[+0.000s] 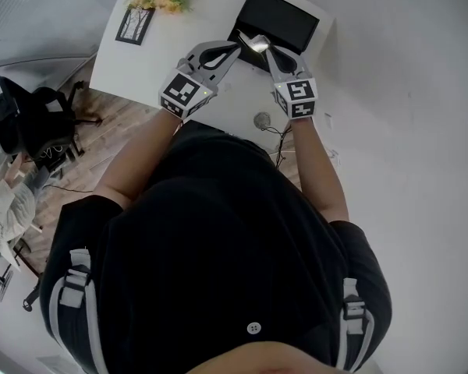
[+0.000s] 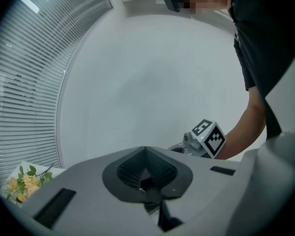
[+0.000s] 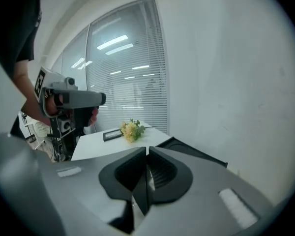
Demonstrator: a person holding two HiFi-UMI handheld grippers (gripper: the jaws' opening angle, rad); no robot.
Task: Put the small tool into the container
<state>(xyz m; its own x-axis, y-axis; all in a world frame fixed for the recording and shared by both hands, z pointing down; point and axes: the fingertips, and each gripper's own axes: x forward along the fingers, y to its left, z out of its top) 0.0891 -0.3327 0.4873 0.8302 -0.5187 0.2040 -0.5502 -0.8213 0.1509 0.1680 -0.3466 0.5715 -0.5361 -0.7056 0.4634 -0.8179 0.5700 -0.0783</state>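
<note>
Right over the container (image 1: 285,15), left gripper (image 1: 237,47) and right gripper (image 1: 267,49) jaws both pinch the small tool (image 1: 257,44), so uneven letting-go could flick it wide.

tool (image 1: 257,44): tiny glint, type unreadable
container (image 1: 285,15): near edge behind the jaws
table (image 1: 132,61): near side behind the torso (image 1: 218,232)
round item (image 1: 262,120): too small to identify
</note>
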